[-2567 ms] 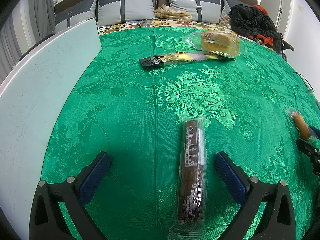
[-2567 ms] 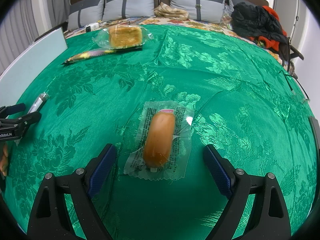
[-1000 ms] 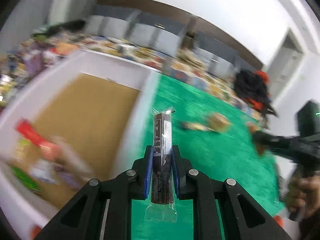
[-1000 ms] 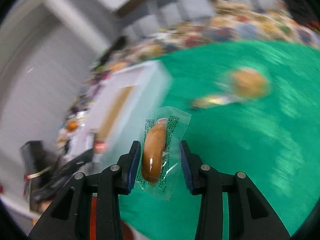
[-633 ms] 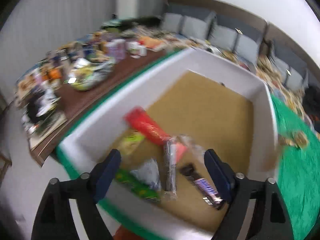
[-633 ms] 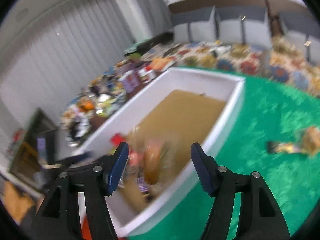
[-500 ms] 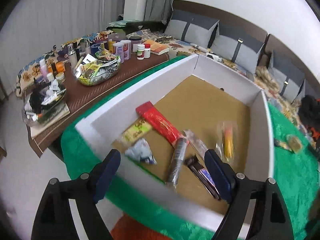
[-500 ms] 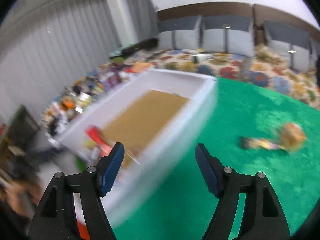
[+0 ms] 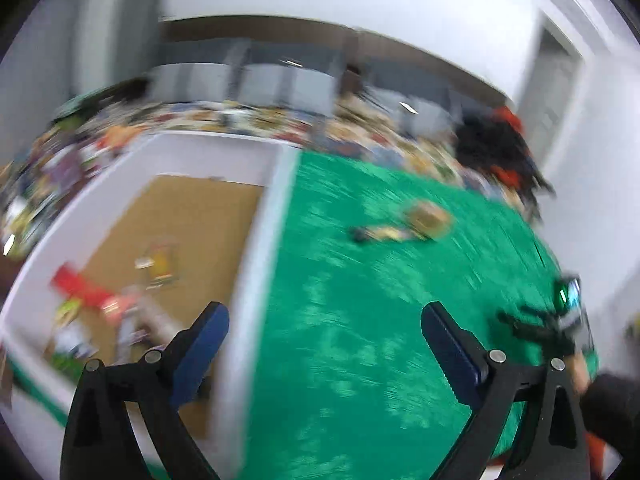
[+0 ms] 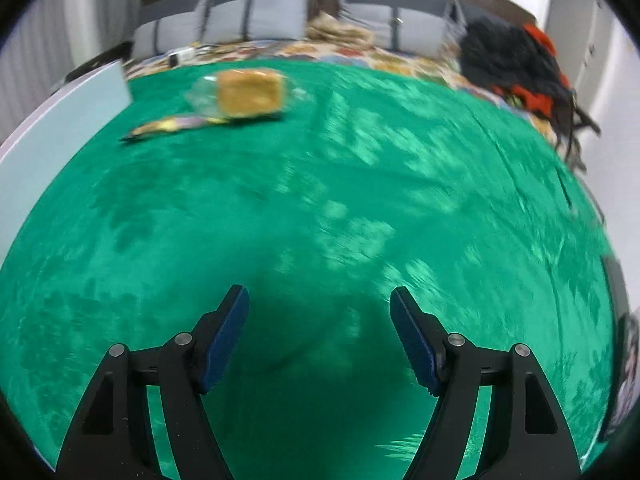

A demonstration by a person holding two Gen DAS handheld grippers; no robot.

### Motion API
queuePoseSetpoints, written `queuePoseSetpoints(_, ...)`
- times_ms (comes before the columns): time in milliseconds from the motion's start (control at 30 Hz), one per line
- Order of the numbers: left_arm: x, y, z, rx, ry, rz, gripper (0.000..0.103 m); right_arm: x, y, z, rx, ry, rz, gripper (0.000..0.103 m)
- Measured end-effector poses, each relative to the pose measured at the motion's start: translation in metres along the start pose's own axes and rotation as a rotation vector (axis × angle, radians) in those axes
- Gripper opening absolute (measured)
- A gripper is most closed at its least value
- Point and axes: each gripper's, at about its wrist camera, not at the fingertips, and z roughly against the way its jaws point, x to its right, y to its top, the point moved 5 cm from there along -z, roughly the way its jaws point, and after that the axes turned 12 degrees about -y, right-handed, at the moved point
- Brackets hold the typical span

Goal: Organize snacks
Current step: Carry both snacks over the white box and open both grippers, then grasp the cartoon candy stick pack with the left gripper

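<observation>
My left gripper (image 9: 324, 318) is open and empty, above the right wall of a white box (image 9: 260, 240) with a brown floor. Several wrapped snacks (image 9: 120, 304) lie blurred in the box's near end. My right gripper (image 10: 318, 300) is open and empty, low over the green tablecloth (image 10: 360, 200). A wrapped square cake (image 10: 248, 92) and a long yellow-purple snack bar (image 10: 176, 124) lie on the cloth at the far left; both also show in the left wrist view, the cake (image 9: 426, 218) and the bar (image 9: 380, 234). The right gripper shows in the left wrist view (image 9: 552, 320).
The white box's corner (image 10: 60, 120) shows at the left of the right wrist view. Grey cushions (image 10: 256, 20) and a black and red bundle of clothes (image 10: 520, 60) lie beyond the cloth. A cluttered side table (image 9: 60, 152) stands left of the box.
Both grippers carried their snacks to the box and opened, leaving them inside. Both have since swung right, back over the green cloth, empty.
</observation>
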Motion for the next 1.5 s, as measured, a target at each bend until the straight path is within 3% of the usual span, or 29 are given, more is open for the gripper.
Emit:
queuePoseSetpoints(167,0.058,-0.015,-0.068,-0.2,-0.085,-0.144,0.096,0.011,-0.017,0.0,0.006,0.046,-0.05,0.078)
queuePoseSetpoints(367,0.088,-0.021,-0.13,-0.348,-0.061,-0.322,0.096,0.002,-0.019,-0.003,0.0,0.044,-0.031,0.083)
queuePoseSetpoints(633,0.068,0.03,-0.214,-0.382,-0.014,-0.311,0.096,0.004,-0.02,-0.003,-0.006,0.025,-0.032,0.086)
queuePoseSetpoints(967,0.052,0.089,-0.314,-0.422,0.056,-0.453,0.096,0.004,-0.02,-0.003,-0.006,0.025,-0.032,0.087)
queuePoseSetpoints(1267,0.051,0.09,-0.368,-0.484,0.017,-0.523,0.091,0.004,-0.02,-0.003,-0.006,0.025,-0.032,0.087)
queuePoseSetpoints(1367,0.048,0.086,-0.377,-0.514,-0.009,-0.493,0.076,0.004,-0.02,-0.003,-0.006,0.025,-0.032,0.087)
queuePoseSetpoints(1433,0.049,0.085,-0.377,-0.517,-0.056,-0.449,0.053,0.004,-0.02,-0.003,-0.006,0.025,-0.032,0.087)
queuePoseSetpoints(1500,0.049,0.084,-0.374,-0.523,-0.07,-0.424,0.043,0.004,-0.02,-0.003,-0.006,0.026,-0.032,0.087)
